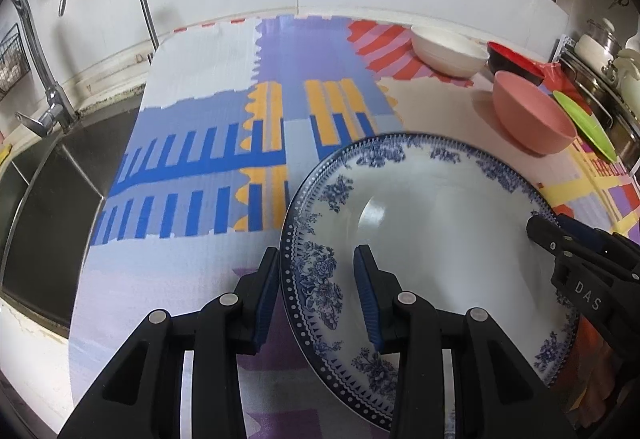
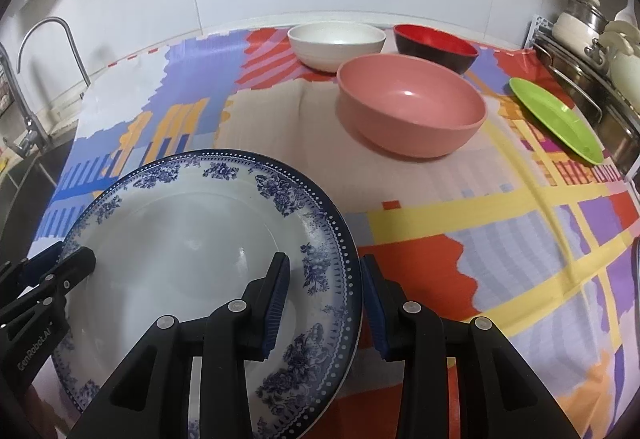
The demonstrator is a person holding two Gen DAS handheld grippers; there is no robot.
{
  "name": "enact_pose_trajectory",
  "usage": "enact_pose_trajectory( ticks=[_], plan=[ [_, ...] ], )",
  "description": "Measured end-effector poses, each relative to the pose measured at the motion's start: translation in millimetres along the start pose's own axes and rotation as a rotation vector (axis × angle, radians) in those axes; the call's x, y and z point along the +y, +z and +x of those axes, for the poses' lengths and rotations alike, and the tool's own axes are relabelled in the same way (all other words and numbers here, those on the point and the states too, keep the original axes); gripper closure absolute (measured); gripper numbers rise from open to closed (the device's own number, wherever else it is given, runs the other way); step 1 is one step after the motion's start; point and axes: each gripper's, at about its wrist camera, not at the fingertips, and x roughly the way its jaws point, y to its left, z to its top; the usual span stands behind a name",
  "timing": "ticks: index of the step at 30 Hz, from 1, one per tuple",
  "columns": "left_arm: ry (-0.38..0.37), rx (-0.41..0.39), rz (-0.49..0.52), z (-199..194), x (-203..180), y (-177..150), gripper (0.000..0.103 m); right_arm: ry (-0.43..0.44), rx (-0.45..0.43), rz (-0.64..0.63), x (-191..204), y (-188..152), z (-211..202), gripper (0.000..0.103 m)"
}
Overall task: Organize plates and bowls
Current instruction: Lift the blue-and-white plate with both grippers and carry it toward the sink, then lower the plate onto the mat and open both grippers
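The blue-and-white porcelain plate (image 2: 192, 251) is held tilted just above the patterned tablecloth (image 2: 480, 239) of the table, with its left rim pinched by the left gripper (image 1: 318, 293) and its right rim by the right gripper (image 2: 326, 299), one pad over and one under. The plate is judged stiff, fairly heavy, glazed and slippery, and breakable, so opposite rim holds are considered proper. The pink bowl (image 2: 412, 111), white bowl (image 2: 336, 43), red-and-black bowl (image 2: 436, 47) and green plate (image 2: 556, 119) are noted further back.

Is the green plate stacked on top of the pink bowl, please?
No, the green plate lies flat on the cloth beside the pink bowl, apart from it.
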Motion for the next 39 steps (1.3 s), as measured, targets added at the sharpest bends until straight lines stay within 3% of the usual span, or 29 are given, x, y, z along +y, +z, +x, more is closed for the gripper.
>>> enact_pose_trajectory(
  ticks=[15,17,21,31,39],
  plan=[
    [-0.008,0.029,0.045,4.4,1.7,-6.7,0.062,-0.015,0.001,-0.017,10.1,-6.0,3.6,0.063],
    [-0.017,0.033,0.041,2.3,2.5,-8.6,0.059,-0.012,0.008,-0.02,9.7,-5.8,2.5,0.062],
    [-0.001,0.005,0.036,-8.6,4.5,-10.7,0.048,-0.038,-0.046,-0.01,7.5,-4.4,-12.3,0.042],
    [0.004,-0.145,0.046,-61.6,-9.4,10.1,0.015,-0.043,-0.165,0.014,-0.6,0.2,-62.0,0.023],
    [-0.017,-0.266,0.083,-103.7,-52.1,26.3,0.001,-0.061,-0.228,0.071,-36.9,4.6,-103.7,0.013]
  ],
)
